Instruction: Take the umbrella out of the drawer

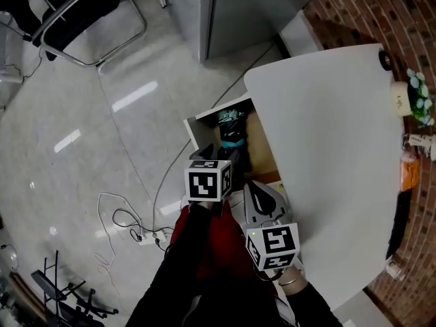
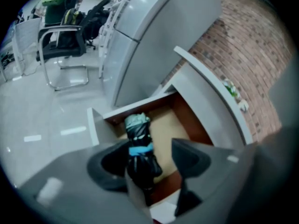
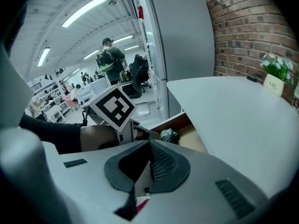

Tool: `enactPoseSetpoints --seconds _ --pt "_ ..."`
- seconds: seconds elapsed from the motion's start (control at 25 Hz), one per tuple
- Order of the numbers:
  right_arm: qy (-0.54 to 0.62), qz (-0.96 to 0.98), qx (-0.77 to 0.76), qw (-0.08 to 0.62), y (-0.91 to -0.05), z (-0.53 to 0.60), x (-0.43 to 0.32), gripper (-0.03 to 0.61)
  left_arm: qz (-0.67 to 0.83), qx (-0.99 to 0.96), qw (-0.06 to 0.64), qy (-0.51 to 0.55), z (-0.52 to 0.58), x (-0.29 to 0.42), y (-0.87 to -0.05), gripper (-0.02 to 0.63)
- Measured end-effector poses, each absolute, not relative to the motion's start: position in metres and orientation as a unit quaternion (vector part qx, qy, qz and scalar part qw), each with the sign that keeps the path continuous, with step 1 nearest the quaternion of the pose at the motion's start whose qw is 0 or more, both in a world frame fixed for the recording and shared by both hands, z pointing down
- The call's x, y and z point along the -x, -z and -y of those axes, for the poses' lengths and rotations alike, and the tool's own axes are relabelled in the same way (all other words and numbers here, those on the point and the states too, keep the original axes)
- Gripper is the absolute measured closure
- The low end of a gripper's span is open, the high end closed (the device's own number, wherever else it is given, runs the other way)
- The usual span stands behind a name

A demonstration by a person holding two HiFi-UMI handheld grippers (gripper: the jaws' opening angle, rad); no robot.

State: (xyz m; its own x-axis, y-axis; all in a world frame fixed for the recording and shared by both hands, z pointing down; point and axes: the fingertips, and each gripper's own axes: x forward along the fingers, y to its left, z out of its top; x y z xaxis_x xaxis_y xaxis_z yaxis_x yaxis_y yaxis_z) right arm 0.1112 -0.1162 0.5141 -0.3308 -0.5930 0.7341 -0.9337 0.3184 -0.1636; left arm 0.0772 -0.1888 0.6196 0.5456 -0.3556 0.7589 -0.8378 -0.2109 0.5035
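Note:
The folded black umbrella with a blue band lies in the open wooden drawer under the white table. My left gripper hangs just above the drawer's near end, pointing down into it. In the left gripper view its jaws stand wide open, and the umbrella shows between them without either pad pressing on it. My right gripper is nearer me, beside the table edge. Its jaws are shut with nothing between them. From there the umbrella's end peeks out of the drawer.
A grey cabinet stands beyond the drawer and a black chair at the far left. Cables lie on the floor left of me. A potted plant sits on the table by the brick wall. A person with a backpack stands far off.

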Motion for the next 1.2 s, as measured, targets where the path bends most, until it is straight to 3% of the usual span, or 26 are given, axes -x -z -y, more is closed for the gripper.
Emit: enactPoseSetpoints --seconds 0.88,1.2 --pt "-0.359 0.721 -0.461 0.372 -0.585 0.111 -0.121 0.577 0.408 -0.691 0.524 -0.288 0.213 -0.113 -0.687 0.330" --pt "-0.376 0.706 -0.456 0.390 -0.596 0.108 -0.126 0.577 0.407 -0.637 0.571 -0.319 0.205 -0.114 -0.714 0.330"
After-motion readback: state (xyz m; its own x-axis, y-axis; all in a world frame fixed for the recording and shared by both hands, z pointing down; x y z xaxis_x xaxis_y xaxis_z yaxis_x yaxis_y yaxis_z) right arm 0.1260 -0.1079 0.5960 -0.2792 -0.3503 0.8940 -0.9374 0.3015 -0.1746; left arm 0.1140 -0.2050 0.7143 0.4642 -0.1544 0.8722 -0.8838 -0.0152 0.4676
